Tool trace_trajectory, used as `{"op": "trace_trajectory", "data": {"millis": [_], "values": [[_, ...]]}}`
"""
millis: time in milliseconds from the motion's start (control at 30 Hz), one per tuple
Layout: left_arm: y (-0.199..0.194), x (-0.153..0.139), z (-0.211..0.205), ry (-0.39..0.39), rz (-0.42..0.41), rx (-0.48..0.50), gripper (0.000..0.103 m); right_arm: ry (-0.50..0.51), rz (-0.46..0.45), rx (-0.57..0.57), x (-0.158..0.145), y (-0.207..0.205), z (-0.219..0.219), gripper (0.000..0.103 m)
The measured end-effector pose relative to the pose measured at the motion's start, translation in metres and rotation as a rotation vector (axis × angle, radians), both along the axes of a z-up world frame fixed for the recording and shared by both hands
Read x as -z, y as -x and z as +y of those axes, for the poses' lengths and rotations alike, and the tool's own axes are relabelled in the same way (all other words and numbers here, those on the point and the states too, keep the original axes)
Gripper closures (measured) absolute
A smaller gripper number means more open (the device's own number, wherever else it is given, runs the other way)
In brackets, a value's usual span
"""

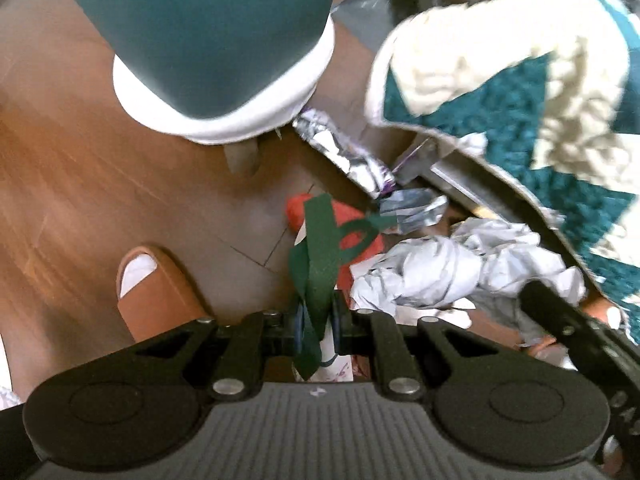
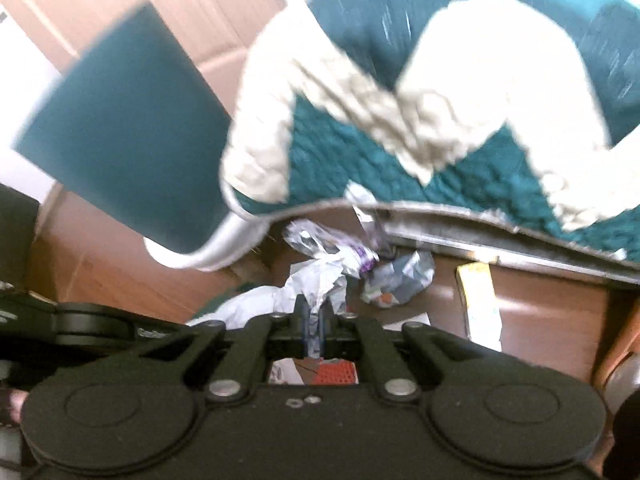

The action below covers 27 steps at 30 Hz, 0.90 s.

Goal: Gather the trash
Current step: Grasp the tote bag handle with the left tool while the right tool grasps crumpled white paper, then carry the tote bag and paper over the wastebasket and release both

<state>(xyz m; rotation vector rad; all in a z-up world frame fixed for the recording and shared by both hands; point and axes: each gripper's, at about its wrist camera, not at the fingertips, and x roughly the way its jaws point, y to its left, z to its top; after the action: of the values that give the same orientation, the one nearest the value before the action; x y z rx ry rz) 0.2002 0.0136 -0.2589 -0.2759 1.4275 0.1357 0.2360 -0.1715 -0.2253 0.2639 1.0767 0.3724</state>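
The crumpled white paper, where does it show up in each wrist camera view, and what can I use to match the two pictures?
Left wrist: crumpled white paper sits right of centre, beside the green ribbon.
Right wrist: crumpled white paper is at centre, pinched in the right gripper.
Shared landmark: the teal and cream quilt, hanging over the trash.

Ribbon [image 1: 316,280]: dark green. Paper [image 1: 448,268]: white, crumpled. Wrapper [image 1: 344,152]: silver with purple. Quilt [image 1: 520,92]: teal and cream blocks. Bin [image 1: 208,40]: teal, white rim. Floor [image 1: 80,168]: brown wood grain.
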Motion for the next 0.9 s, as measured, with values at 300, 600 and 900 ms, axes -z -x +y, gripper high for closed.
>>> {"op": "trace_trajectory", "data": {"millis": [300,600,900], "values": [[0.038,-0.088,0.018,0.057,-0.187,0.012,0.092,0.014,-0.193,-0.027,-0.103,0.033,-0.004,0.100],[0.035,-0.188,0.037,0.081,-0.404,0.012,0.092,0.070,-0.374,-0.074,-0.187,0.034,0.010,0.100],[0.011,-0.293,0.048,0.051,-0.614,0.046,0.092,0.093,-0.516,-0.110,-0.250,0.019,0.033,0.100]]}}
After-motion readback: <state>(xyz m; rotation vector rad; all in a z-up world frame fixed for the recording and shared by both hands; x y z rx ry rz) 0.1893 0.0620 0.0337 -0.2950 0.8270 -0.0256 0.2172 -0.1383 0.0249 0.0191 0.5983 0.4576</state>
